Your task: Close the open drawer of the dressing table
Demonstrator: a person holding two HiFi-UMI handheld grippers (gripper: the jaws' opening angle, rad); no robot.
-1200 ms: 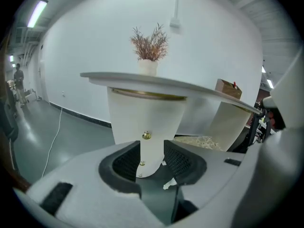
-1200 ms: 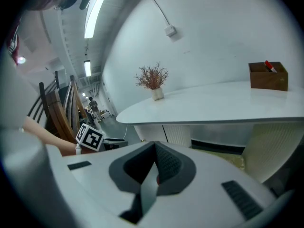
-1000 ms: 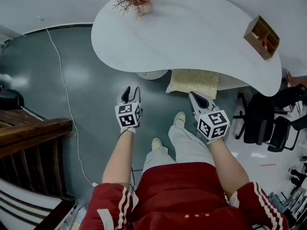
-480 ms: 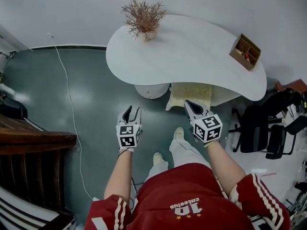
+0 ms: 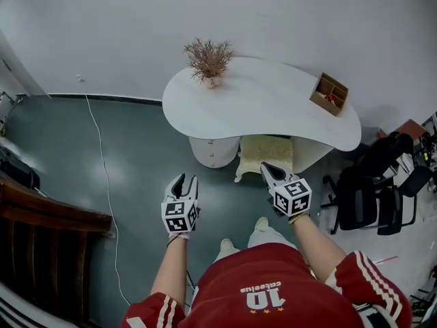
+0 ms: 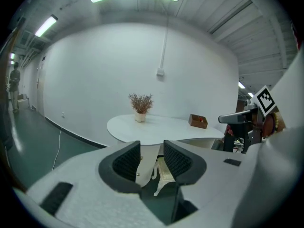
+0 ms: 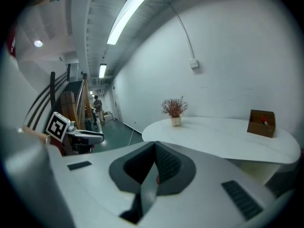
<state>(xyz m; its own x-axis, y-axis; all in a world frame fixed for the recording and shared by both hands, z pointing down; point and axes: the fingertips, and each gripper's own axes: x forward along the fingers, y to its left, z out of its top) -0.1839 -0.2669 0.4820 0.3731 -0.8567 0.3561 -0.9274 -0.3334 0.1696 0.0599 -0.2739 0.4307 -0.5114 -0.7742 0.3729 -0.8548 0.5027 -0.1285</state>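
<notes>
The white dressing table [image 5: 266, 104] stands by the wall, with a dried plant [image 5: 208, 60] and a wooden box [image 5: 328, 93] on top. Its round drawer pedestal [image 5: 214, 150] sits under the top beside a cream stool [image 5: 265, 154]. From here I cannot make out an open drawer. My left gripper [image 5: 183, 183] hangs in the air well short of the table, jaws open and empty [image 6: 152, 146]. My right gripper [image 5: 268, 171] is level with it, jaws closed together with nothing held [image 7: 155, 148]. Both point toward the table [image 6: 156, 129].
Black chairs [image 5: 372, 197] crowd the floor to the right of the table. A dark wooden stair rail [image 5: 48, 217] fills the left side, and a white cable [image 5: 102, 176] runs across the green floor. A person [image 7: 97, 103] stands far down the corridor.
Both grippers have risen and the view has drawn back, so the table now lies farther off and more wall shows. Jaws unchanged.
</notes>
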